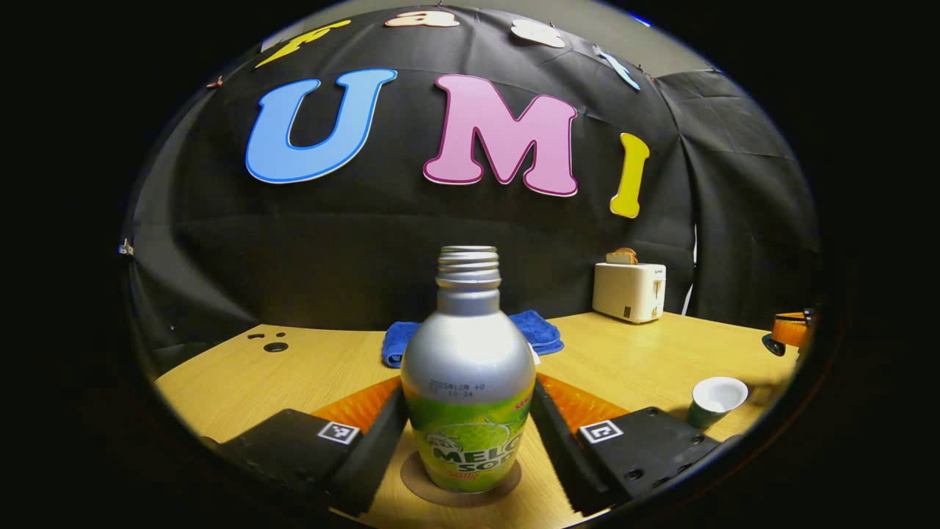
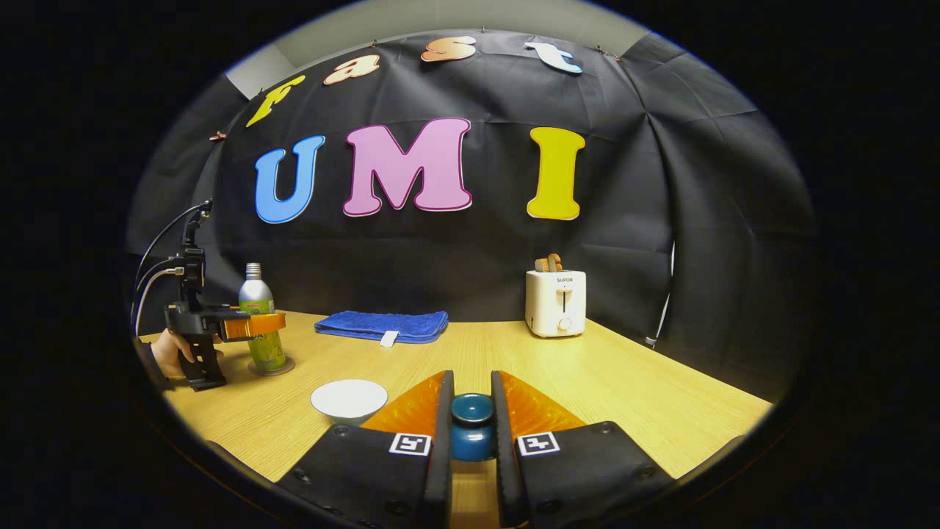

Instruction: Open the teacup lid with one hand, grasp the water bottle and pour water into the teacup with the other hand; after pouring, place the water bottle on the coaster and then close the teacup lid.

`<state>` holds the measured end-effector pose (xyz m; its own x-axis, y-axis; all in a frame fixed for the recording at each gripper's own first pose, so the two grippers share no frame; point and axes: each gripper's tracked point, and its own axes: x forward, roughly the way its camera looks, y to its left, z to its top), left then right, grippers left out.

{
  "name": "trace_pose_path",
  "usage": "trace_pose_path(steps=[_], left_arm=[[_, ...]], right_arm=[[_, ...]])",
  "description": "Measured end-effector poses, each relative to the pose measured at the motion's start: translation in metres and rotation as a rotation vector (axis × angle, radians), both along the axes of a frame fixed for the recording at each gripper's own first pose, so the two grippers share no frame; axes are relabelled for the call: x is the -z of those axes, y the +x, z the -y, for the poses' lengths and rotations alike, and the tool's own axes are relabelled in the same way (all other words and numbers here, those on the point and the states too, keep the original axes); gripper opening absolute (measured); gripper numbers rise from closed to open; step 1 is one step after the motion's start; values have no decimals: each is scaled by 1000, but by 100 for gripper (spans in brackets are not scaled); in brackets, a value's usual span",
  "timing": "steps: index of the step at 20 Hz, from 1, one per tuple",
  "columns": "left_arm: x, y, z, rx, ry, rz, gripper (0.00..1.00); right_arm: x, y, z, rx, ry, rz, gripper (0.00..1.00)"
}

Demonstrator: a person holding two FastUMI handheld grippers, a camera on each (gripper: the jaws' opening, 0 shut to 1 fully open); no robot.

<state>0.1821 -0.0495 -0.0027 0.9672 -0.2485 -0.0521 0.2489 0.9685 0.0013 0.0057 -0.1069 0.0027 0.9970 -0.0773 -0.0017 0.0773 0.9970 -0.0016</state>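
Now my left gripper (image 1: 468, 433) stands apart around the water bottle (image 1: 468, 382) on its coaster (image 1: 460, 491) (smooth metal, likely slippery, so grip mid-body), while my right gripper (image 2: 471, 426) clamps the teacup lid (image 2: 471, 426), teacup (image 2: 349, 399) just left.

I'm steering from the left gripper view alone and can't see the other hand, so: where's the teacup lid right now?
Observer: The right gripper holds the blue lid clamped between its fingers, above the table.
Operator: Is the teacup covered, then?
Observer: No, the teacup stands open, left of that gripper.
Operator: What about the bottle, seen from there?
Observer: The bottle stands on the coaster, with the left gripper around its body.
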Motion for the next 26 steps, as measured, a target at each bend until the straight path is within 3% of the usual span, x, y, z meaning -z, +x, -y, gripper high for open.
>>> trace_pose_path(steps=[1, 7, 12, 16, 20, 26], left_arm=[[0, -3, -2, -3, 5, -7, 99], [13, -34, -5, 13, -21, -73, 96], [9, -65, -16, -8, 10, -42, 96], [-6, -88, -37, -45, -5, 66, 96], [-2, -101, -53, -81, -14, 61, 97], [-2, -106, -64, -106, -15, 60, 97]], right_arm=[[0, 0, -1, 0, 0, 0, 28], [0, 0, -3, -9, 0, 0, 28], [0, 0, -3, -10, 0, 1, 28], [0, 0, -5, -23, 0, 0, 28], [-1, 5, -11, -38, 3, 1, 28], [-17, 26, -50, -137, 14, 2, 28]])
